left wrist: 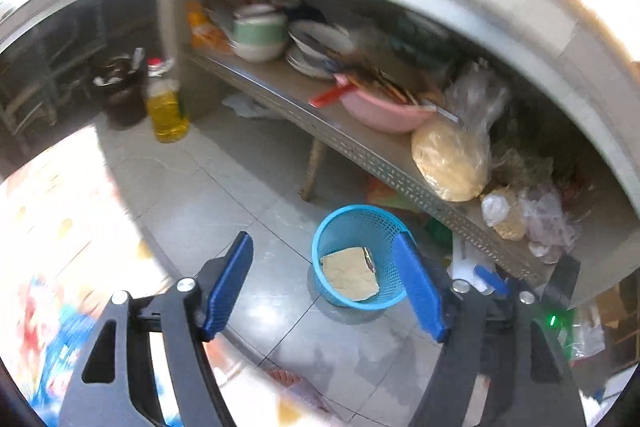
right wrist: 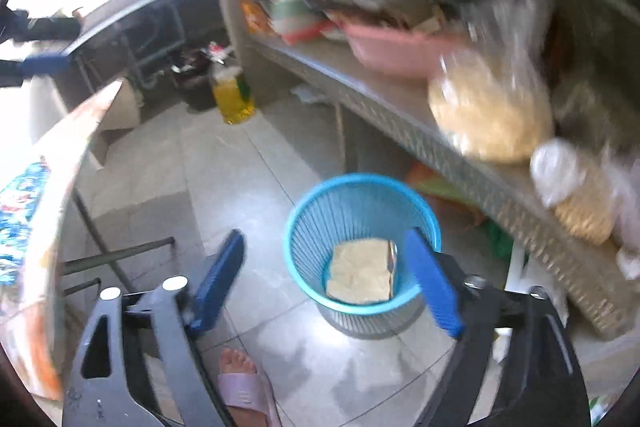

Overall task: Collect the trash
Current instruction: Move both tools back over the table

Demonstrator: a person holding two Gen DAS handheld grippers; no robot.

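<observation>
A round blue mesh plastic basket (right wrist: 362, 239) on glossy floor tiles (right wrist: 256, 187) holds a flat, crinkled tan packet (right wrist: 360, 277). Left gripper (left wrist: 324, 287) and right gripper (right wrist: 328, 279) fingers spread wide, empty.

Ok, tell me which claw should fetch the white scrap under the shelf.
Left, probably. Both the left claw and right claw are open and empty, but the white scrap lies left of the blue basket, the left claw's side.

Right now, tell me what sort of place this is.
Probably a home kitchen or pantry corner: a shelf stacked with bowls and bagged food, a cooking oil bottle on the tiled floor, and a blue wastebasket.
</observation>
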